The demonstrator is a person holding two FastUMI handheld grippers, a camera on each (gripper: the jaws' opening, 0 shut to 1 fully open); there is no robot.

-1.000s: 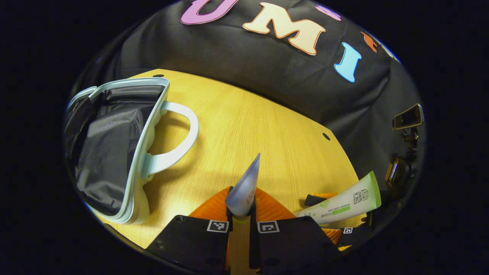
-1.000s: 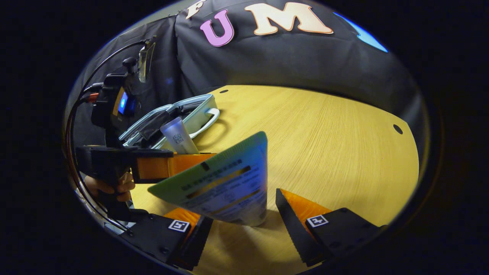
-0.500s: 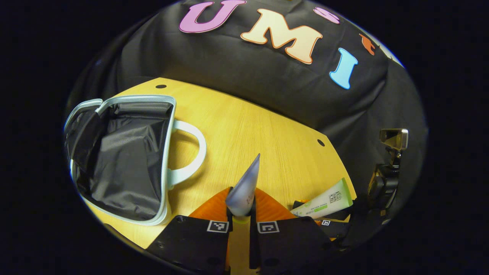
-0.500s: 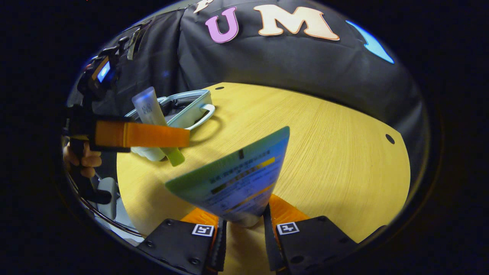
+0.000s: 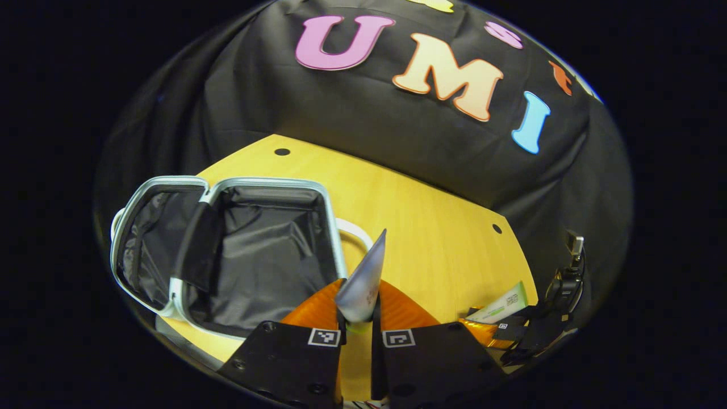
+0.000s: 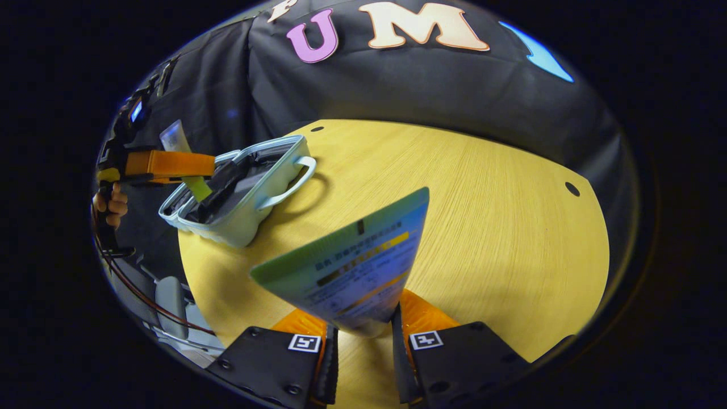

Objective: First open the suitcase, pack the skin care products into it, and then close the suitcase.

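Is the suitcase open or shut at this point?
Open. In the left gripper view the suitcase lies unzipped on the table, both halves spread, showing dark lining with nothing in it.

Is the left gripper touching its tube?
Touching. In the left gripper view, the left gripper has both fingers pressed on the tube, with no gap on either side.

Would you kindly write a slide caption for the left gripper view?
Left hand-held gripper clamps a translucent tube beside the open suitcase on the wooden table.

Recording booth, not a home: black cloth wall (image 5: pixel 363 130), bare wooden table (image 6: pixel 483 216) with drilled holes, cabled rig.
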